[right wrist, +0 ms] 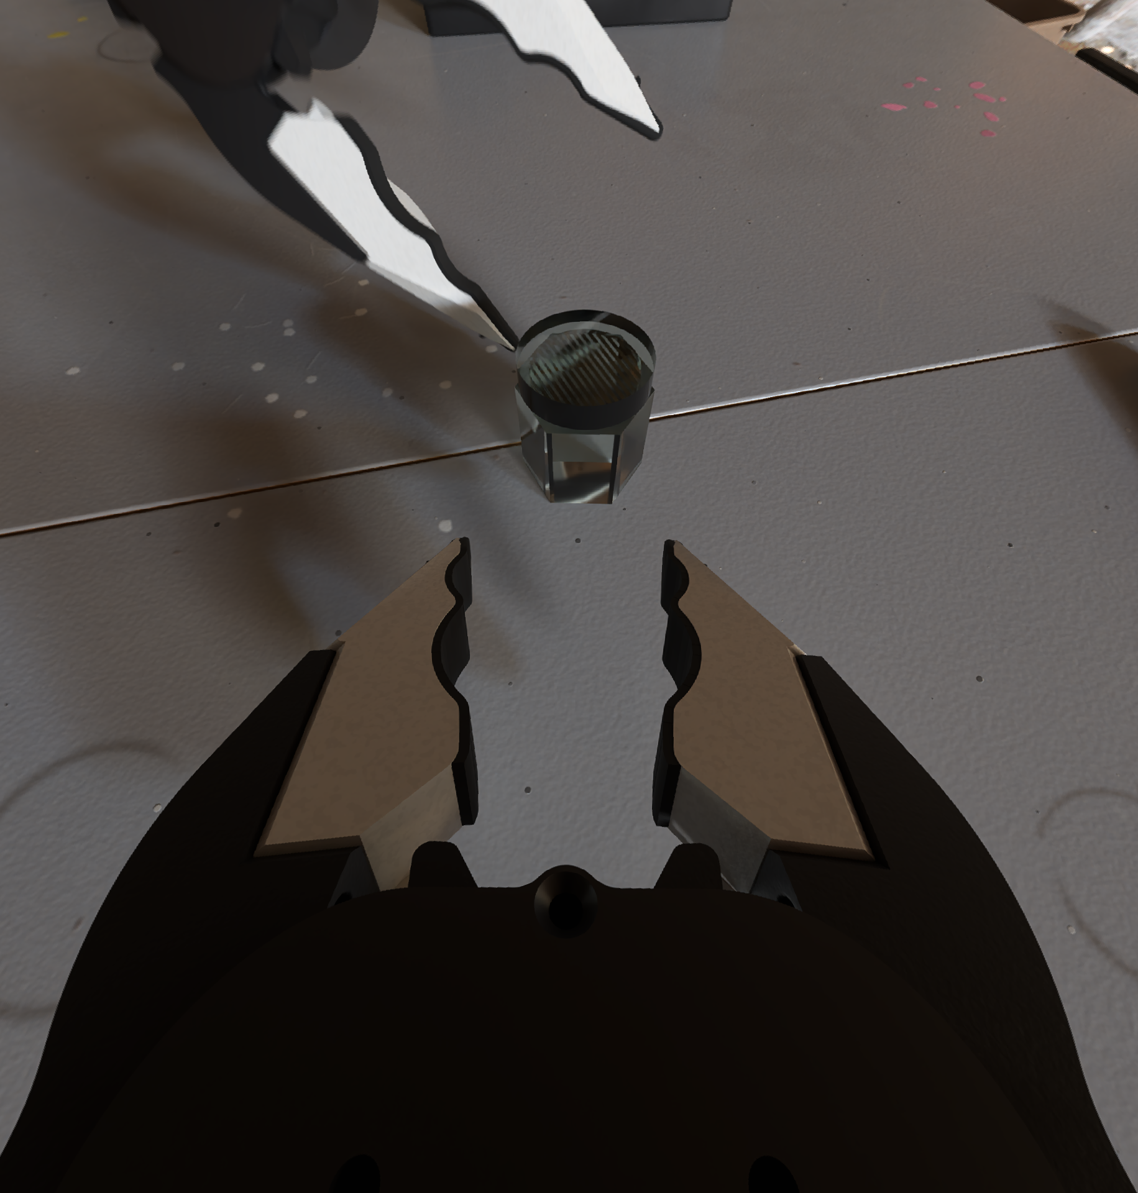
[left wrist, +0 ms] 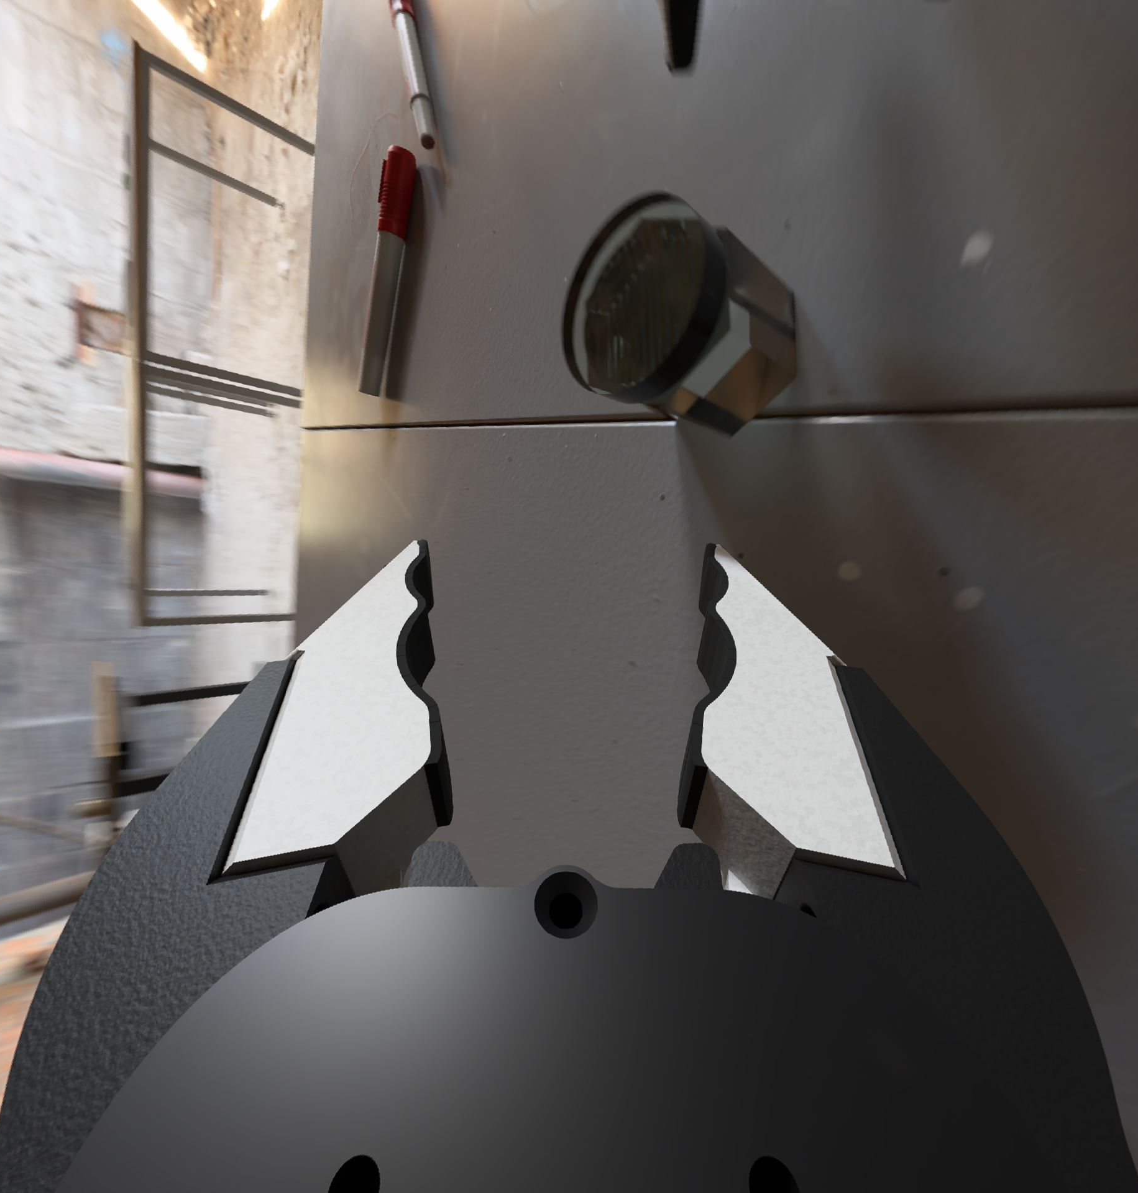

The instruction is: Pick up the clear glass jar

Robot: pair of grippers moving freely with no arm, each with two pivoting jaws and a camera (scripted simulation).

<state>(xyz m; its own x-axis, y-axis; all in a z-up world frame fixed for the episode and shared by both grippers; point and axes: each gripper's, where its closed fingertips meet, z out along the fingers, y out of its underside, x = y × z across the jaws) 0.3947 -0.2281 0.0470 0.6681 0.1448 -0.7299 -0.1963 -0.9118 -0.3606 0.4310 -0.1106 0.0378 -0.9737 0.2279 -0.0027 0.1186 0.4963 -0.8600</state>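
The clear glass jar [right wrist: 582, 407] is small and faceted, with a round dark-rimmed lid. It stands upright on the grey table [right wrist: 876, 581], on the seam between two panels. My right gripper [right wrist: 566, 549] is open and empty, just short of the jar. My left gripper [left wrist: 566, 549] is open and empty. It also shows in the right wrist view [right wrist: 585, 235], above and beyond the jar, with one fingertip [right wrist: 488, 316] beside the lid's far left edge. In the left wrist view the picture is rolled sideways and the jar [left wrist: 676, 310] is ahead, to the right.
Two markers lie on the table in the left wrist view, one with a red cap [left wrist: 388, 271] and one slim [left wrist: 417, 71]. A table edge [left wrist: 308, 258] runs past them. A dark box [right wrist: 579, 13] sits at the far side. Pink specks [right wrist: 953, 103] mark the surface.
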